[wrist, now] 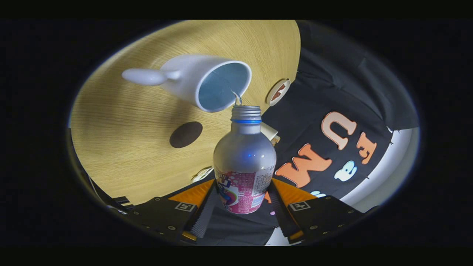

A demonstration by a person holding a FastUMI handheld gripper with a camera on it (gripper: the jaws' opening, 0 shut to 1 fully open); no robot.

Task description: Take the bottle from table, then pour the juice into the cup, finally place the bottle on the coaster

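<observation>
Tongs (242,201) clamp 1 bottle (244,166), mouth at 1 cup (207,81).

The silver bottle (244,162), pink-labelled and uncapped, was tipped with its mouth at the rim of the white cup (207,83), a thin stream entering. The dark round coaster (186,134) lay near the cup.

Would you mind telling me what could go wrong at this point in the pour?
1. The stream leaves the bottle right at the cup's near rim, so a small wobble could spill juice onto the table.
2. The gripper holds the bottle only low on its label; tilted this far, it might slip or twist between the jaws.
3. The coaster lies close by the cup, so drips may land on it.
</observation>
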